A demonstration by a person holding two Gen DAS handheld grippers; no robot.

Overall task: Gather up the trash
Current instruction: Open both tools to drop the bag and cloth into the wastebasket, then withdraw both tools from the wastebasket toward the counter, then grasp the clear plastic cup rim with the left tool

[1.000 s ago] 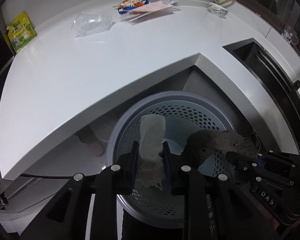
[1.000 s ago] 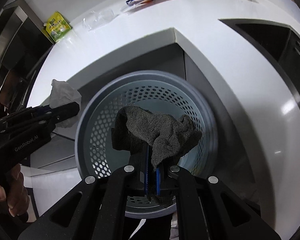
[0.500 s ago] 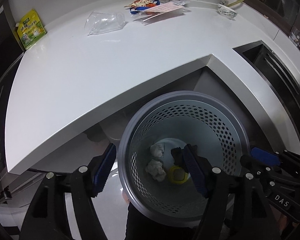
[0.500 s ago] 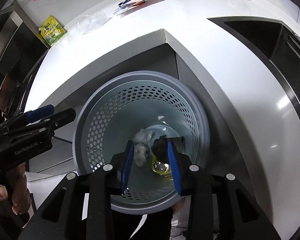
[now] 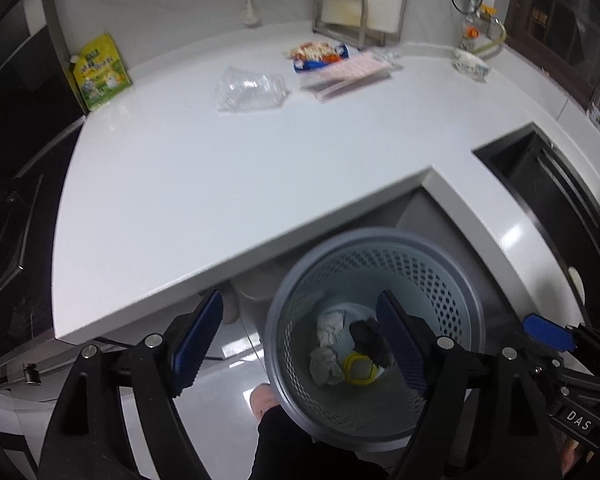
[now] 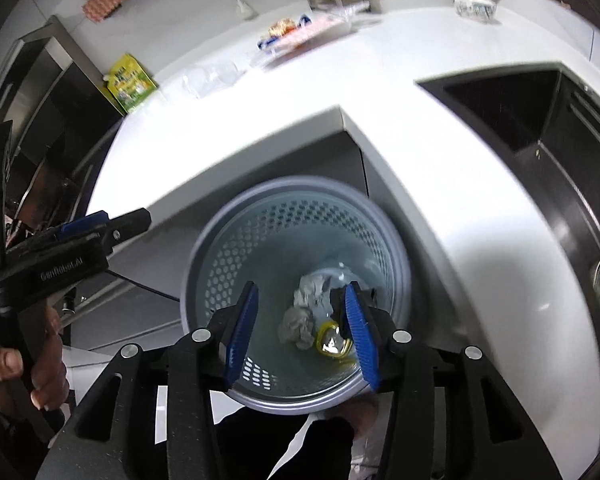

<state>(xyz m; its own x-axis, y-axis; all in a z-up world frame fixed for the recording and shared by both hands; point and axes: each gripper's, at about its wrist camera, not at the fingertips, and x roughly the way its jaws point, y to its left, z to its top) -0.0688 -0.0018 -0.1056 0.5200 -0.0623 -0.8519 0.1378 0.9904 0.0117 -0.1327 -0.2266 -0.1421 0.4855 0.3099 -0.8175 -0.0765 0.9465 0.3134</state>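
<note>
A grey perforated trash bin (image 5: 452, 280) (image 6: 236, 256) stands on the floor in the counter's inner corner. Inside lie crumpled white tissues (image 5: 326, 344) (image 6: 300, 322), a dark cloth (image 5: 366, 338) (image 6: 336, 300) and a yellow lid (image 5: 358, 368) (image 6: 332, 342). My left gripper (image 5: 300, 344) is open and empty above the bin's left rim. My right gripper (image 6: 300, 336) is open and empty over the bin. On the white counter (image 5: 220, 184) lie a clear plastic cup (image 5: 250, 88), a snack wrapper (image 5: 320, 54) and pink paper (image 5: 352, 70).
A green-yellow pouch (image 5: 100, 70) leans at the counter's far left. A small wrapper (image 5: 472, 65) lies at the back right near a tap. A dark sink (image 6: 540, 120) is set in the right counter. A dish rack (image 5: 340, 16) stands at the back wall.
Both grippers opened; the white tissue and dark cloth dropped into the bin. Both grippers have since lifted and tilted toward the counter.
</note>
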